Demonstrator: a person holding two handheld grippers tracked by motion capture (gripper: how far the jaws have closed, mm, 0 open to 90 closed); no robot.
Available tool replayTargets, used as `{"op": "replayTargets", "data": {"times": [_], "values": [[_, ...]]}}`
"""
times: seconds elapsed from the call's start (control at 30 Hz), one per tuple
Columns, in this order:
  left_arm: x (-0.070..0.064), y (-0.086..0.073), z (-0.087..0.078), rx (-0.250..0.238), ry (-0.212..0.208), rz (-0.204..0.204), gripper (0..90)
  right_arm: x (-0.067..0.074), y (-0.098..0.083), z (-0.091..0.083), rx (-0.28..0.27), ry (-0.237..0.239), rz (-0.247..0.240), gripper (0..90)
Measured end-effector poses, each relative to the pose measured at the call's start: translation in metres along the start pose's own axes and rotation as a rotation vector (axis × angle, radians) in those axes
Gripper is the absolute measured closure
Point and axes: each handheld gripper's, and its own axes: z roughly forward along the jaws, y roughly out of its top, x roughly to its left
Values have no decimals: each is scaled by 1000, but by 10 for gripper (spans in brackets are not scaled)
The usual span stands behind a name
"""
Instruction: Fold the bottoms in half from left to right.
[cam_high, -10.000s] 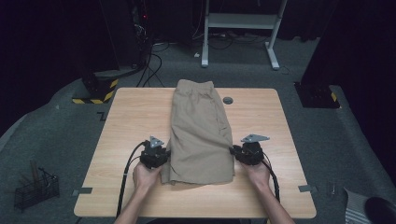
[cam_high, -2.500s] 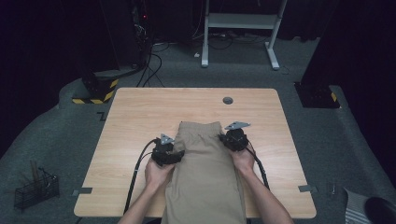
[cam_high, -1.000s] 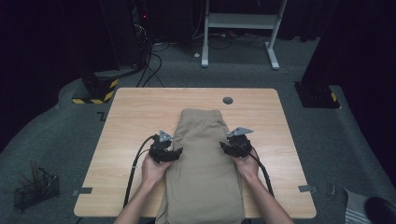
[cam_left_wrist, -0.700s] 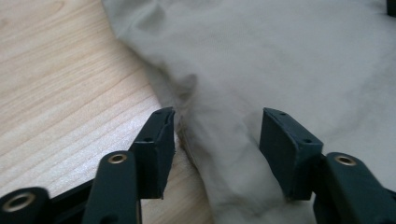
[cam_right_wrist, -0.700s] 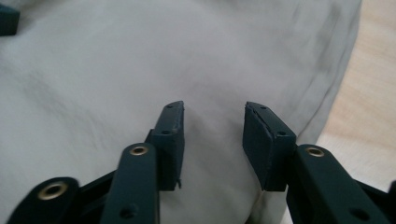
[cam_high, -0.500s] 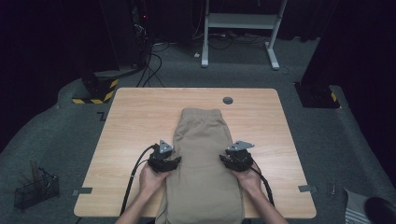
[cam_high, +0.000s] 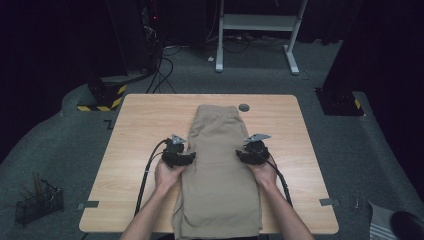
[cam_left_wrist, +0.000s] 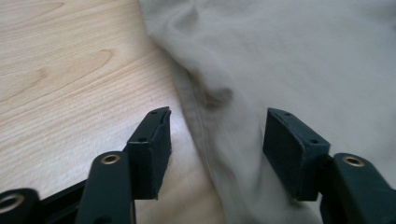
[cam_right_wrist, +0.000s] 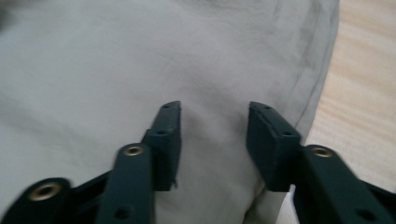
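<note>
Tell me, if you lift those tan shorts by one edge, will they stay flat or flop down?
The shorts would probably flop: the cloth already wrinkles and bunches near the left gripper. They likely slide easily on the smooth wooden table, and look light.

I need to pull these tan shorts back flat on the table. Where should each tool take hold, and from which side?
Grip the tan shorts at their long side seams, about mid-length. Bring the left tool in from the left edge and the right tool from the right edge. Those doubled edges lie flat on the table, giving the pads something to pinch.
</note>
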Motion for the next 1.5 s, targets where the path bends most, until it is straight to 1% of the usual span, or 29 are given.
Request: {"op": "replayTargets", "data": {"times": [0.03,0.07,0.13,0.2,0.27,0.37,0.43,0.5,0.53,0.57,0.6,0.67,0.7,0.83,0.9,0.93,0.97,1.0,1.03,1.07,1.13,1.17,1.23,1.3,1.33,1.37,1.4,1.47,1.5], "values": [[-3,-3,-7,-8,-10,15,407,-2,-2,-5,-13,10,28,504],[-7,-7,-14,-9,-16,32,405,-2,-5,-12,-37,12,42,504],[-12,-16,-24,-1,-33,46,406,1,-13,-27,-71,15,52,501],[-18,-24,-31,6,-49,58,405,6,-21,-39,-68,30,34,490],[-22,-31,-36,15,-51,73,403,15,-29,-49,-54,37,6,486],[-26,-37,-37,28,-53,74,407,27,-42,-56,-35,49,-25,483],[-25,-38,-34,33,-45,84,415,32,-48,-56,-24,36,-45,482],[-23,-37,-29,39,-48,80,423,33,-50,-51,-5,27,-55,483],[-22,-36,-27,36,-44,83,428,33,-50,-48,5,20,-54,485],[-20,-35,-25,25,-32,94,435,32,-50,-45,4,19,-57,488],[-18,-33,-23,18,-23,91,442,31,-49,-42,-4,14,-59,488],[-12,-28,-17,16,-18,70,451,27,-44,-36,-15,4,-61,489],[-10,-24,-13,16,-14,57,453,25,-41,-33,-15,-5,-52,489],[-3,-11,-2,27,16,36,462,15,-24,-17,-18,-65,-48,494],[-4,-7,-5,22,23,25,462,12,-16,-12,-3,-79,-30,495],[-6,-6,-11,6,11,25,452,11,-15,-12,1,-90,-27,491],[-9,-8,-19,-13,0,26,432,13,-15,-15,-2,-91,-21,478],[-13,-10,-27,-32,-15,31,418,14,-17,-20,-16,-78,-18,465],[-18,-12,-35,-33,-39,32,398,17,-20,-26,-34,-65,-13,456],[-23,-15,-41,-25,-61,39,367,20,-24,-32,-49,-51,-15,453],[-33,-24,-50,-16,-80,77,339,26,-33,-44,-64,-30,-18,445],[-38,-29,-52,-1,-86,92,326,28,-38,-49,-72,-23,-24,442],[-44,-39,-56,16,-99,100,296,31,-45,-56,-79,-1,-19,435],[-47,-49,-61,12,-97,101,291,34,-52,-60,-75,18,-25,434],[-47,-54,-63,9,-97,96,293,36,-54,-61,-68,20,-32,437],[-47,-58,-65,11,-86,103,302,38,-57,-61,-57,18,-39,456],[-46,-61,-65,17,-70,113,318,39,-58,-59,-47,12,-59,501],[-41,-64,-61,42,-22,133,368,41,-61,-52,-20,-9,-97,586],[-38,-64,-56,51,-12,132,396,39,-61,-50,-37,8,-92,621]]}}
